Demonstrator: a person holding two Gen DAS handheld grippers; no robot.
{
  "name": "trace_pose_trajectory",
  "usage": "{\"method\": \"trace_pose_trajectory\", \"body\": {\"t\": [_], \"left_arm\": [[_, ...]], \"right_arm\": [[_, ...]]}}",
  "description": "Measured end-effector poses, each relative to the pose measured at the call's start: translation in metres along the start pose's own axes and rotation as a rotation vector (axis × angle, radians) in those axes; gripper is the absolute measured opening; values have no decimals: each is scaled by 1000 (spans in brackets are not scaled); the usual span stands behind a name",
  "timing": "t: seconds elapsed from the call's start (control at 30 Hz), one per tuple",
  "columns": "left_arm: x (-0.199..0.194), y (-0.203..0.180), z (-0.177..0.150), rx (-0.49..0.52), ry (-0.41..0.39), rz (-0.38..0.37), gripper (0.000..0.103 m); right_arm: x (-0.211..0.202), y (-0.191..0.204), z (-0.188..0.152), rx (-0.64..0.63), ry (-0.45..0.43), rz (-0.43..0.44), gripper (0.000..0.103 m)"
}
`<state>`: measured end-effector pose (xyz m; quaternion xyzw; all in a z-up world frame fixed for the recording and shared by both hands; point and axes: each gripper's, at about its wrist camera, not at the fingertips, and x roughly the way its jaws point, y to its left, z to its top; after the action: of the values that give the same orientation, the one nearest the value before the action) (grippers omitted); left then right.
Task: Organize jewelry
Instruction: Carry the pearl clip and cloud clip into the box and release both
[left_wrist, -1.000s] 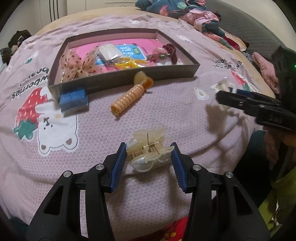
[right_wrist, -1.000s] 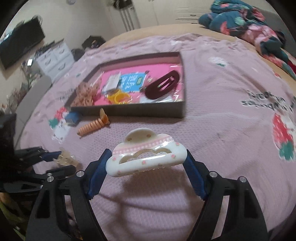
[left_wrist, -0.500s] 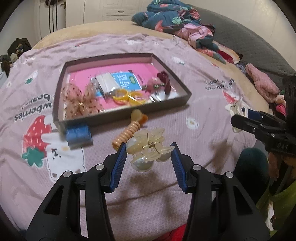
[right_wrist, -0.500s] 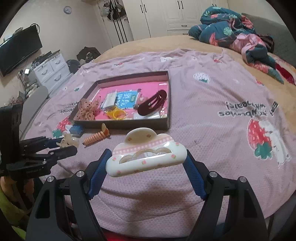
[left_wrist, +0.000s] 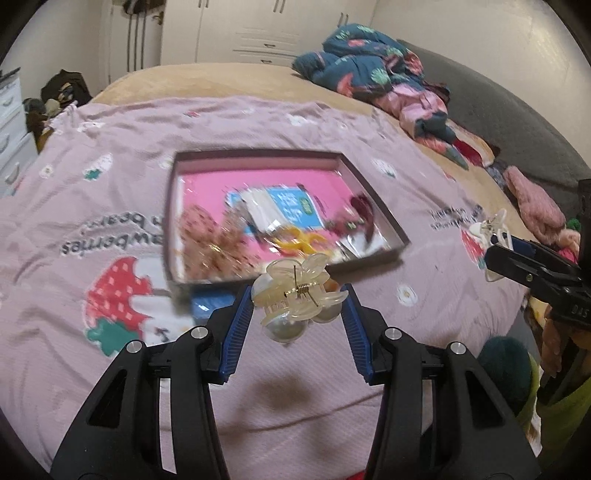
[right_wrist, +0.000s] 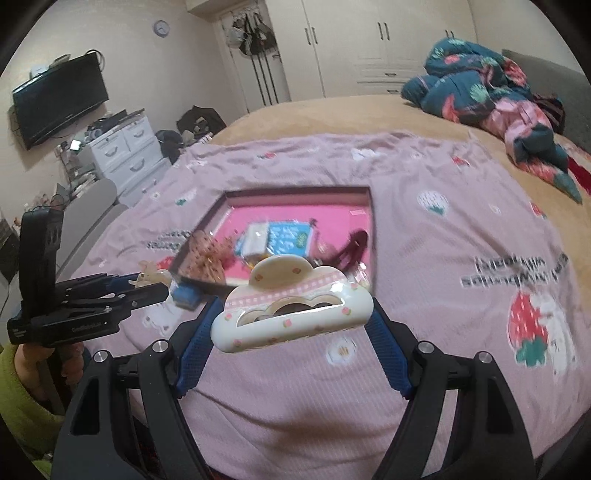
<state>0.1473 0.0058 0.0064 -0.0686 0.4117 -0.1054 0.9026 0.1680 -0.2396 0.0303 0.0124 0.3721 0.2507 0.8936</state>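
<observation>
While the cream flower claw clip sits pinched between the left gripper pads above the blanket, the cloud-shaped clip is clamped in the right gripper, both raised short of the tray.

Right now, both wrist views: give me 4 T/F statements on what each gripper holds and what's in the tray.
1. The left gripper is clamped on a translucent flower-shaped claw clip. True.
2. The right gripper is empty. False: it holds a cloud-shaped hair clip between its pads.
3. The tray has a pink floor and already holds several items, including a dark red clip. True.
4. Both clips rest on the bedspread. False: both are held up in the air above it.
</observation>
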Motion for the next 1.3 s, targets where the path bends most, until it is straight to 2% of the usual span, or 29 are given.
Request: {"method": "trace_pose_trajectory", "body": {"t": [0.43,0.73,1.0,1.3], "left_arm": [[-22,41,42,-27,-91,75,40],[-17,51,73,-16,-113,103,40],[1,50,98,5,-125,100,40],[40,57,105,-19,-65,103,40]], "right_arm": [[11,32,53,-72,-68,51,77],[18,22,74,10,-105,72,77],[32,14,90,24,-108,49,77],[62,-2,93,45,-88,-36,77]]}}
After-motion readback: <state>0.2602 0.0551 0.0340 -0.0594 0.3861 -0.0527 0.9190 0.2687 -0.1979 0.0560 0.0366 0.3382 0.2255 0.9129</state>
